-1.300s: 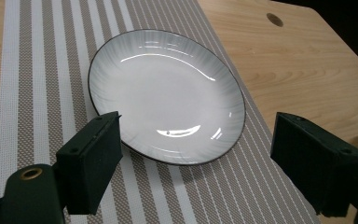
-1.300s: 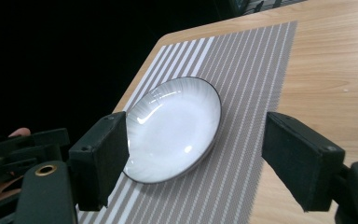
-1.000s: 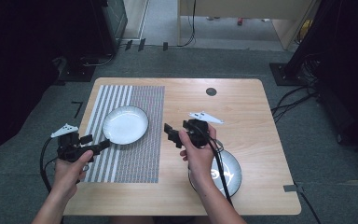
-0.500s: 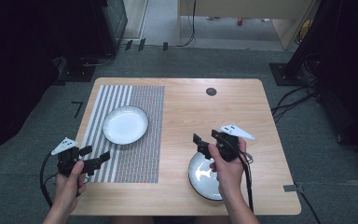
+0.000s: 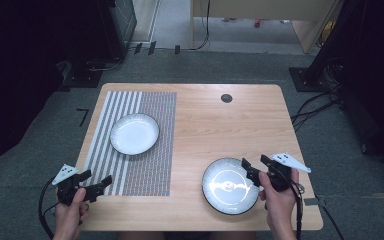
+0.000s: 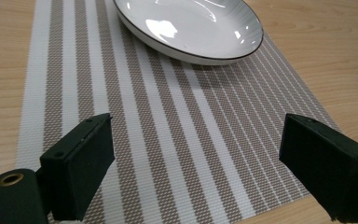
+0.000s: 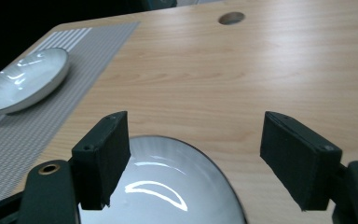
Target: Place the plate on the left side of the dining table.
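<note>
Jaws spread, both grippers | right gripper (image 5: 255, 167) over plate (image 5: 228, 185) rim

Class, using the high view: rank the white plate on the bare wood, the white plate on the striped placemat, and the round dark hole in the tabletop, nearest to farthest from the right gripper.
1. The white plate on the bare wood, just beside the right gripper, near edge.
2. The round dark hole in the tabletop, far side, centre.
3. The white plate on the striped placemat, across the table on the left.
</note>
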A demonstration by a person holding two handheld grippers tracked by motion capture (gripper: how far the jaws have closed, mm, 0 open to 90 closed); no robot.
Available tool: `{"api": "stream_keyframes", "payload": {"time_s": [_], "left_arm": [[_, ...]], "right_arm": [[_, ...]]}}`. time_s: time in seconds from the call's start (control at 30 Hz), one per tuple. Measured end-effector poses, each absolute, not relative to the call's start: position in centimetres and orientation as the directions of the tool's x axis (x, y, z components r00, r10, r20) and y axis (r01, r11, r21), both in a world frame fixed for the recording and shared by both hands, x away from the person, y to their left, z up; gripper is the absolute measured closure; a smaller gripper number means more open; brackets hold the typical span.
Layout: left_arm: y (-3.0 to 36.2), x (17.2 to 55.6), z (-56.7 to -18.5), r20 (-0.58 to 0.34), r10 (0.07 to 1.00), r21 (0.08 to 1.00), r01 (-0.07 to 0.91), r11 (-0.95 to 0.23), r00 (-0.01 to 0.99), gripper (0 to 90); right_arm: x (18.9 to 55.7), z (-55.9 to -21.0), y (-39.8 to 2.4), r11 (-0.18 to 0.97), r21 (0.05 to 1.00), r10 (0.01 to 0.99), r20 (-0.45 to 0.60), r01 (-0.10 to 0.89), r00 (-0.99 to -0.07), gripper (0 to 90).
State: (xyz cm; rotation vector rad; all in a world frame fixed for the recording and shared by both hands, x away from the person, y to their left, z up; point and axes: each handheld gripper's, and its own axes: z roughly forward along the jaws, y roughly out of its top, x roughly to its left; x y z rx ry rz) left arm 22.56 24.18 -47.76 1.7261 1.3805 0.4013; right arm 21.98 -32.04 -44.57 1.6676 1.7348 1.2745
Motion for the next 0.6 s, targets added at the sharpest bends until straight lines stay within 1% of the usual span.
{"api": "stream_keyframes", "payload": {"time_s": [0.3,0.6], "left_arm": [[25.6,21.9,-49.1,-0.209,0.930,0.770,0.637,-0.034,0.303,10.0],[26.0,22.1,-50.5,-0.155,0.948,0.754,0.653,-0.067,0.277,10.1]], "right_arm": [[20.1,-46.9,-36.3,-0.152,0.814,0.957,0.262,0.560,-0.122,25.0],[18.5,-49.9,-40.3,-0.180,0.786,0.971,0.239,0.592,-0.022,25.3]]}}
